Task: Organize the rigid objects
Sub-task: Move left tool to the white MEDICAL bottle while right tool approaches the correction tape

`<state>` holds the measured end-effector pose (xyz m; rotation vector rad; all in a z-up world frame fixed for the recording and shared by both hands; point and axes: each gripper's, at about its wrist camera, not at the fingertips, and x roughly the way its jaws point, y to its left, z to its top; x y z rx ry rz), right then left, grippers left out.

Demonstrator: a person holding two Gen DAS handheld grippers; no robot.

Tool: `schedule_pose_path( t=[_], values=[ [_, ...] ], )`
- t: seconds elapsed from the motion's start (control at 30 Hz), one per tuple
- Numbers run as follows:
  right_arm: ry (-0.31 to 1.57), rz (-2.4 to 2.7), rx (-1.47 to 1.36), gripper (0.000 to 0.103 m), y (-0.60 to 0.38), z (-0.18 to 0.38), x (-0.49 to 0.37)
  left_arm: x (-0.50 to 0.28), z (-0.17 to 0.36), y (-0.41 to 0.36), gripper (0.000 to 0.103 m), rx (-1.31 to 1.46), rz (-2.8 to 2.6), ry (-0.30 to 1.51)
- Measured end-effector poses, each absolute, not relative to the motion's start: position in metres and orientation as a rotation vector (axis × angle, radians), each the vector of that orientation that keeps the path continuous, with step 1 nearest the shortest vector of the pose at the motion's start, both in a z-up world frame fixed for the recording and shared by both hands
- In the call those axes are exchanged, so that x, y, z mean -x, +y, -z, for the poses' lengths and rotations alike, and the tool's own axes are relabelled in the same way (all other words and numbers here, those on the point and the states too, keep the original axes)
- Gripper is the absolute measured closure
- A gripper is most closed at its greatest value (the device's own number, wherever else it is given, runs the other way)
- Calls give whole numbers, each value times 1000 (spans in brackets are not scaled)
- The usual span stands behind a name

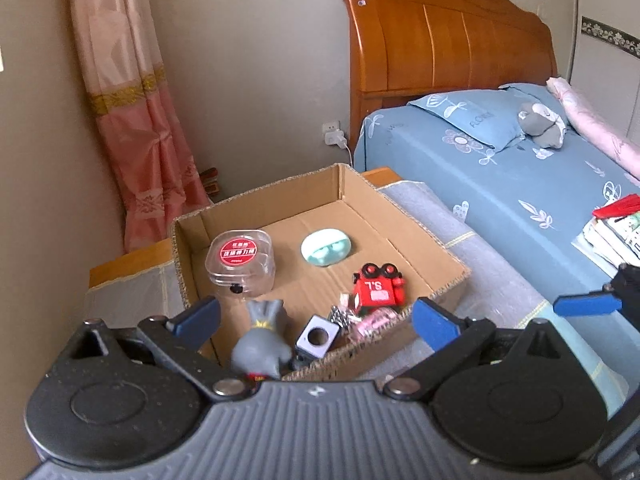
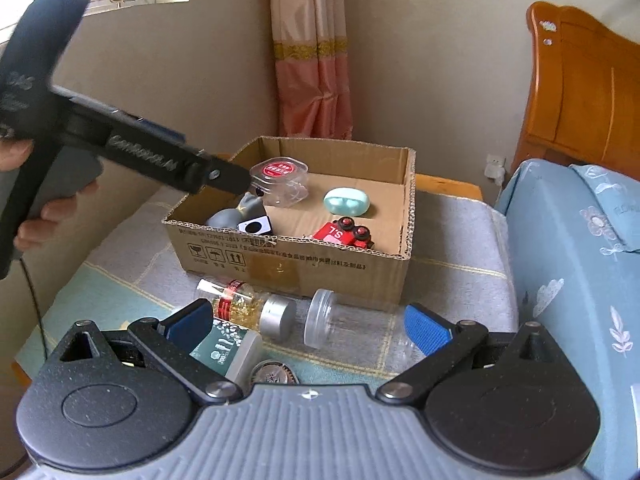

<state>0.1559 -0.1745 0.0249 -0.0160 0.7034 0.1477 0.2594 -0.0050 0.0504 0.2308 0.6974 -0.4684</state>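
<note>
My left gripper (image 1: 316, 320) hangs with its blue pads spread wide and nothing between them, over the near edge of the cardboard box (image 1: 400, 216). My right gripper (image 2: 310, 326) is just as wide apart and empty, low over the table in front of the box's printed wall.

Inside the box, against its far-left corner, sits a clear case with a red label (image 1: 242, 262); a mint-green case (image 1: 326, 252) lies toward the middle, a red toy truck (image 1: 380, 290) toward the near-right side, and a grey figurine (image 1: 260, 344) and a small cube with a round hole (image 1: 318, 336) lie against the near wall.

Outside the box, just before its front wall, a glass bottle with gold flakes (image 2: 244, 306) and an empty clear jar (image 2: 340, 320) lie on their sides. A green-labelled box (image 2: 228, 350) and a round metal piece (image 2: 274, 374) lie nearer to me.
</note>
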Motion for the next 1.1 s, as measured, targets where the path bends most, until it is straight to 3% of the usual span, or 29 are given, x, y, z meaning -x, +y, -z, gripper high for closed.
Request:
schedule_pose_path(
  t=[0.33,0.63,1.1],
  values=[
    [764,-29,-69,0,-181,17,-133,-199,-32,8,1,-226,383,639],
    [867,43,-39,0,-171,67,-128,-181,8,1,1,-167,406,722],
    [849,88,-11,0,-179,83,-138,-182,44,-22,1,-189,420,796]
  ],
)
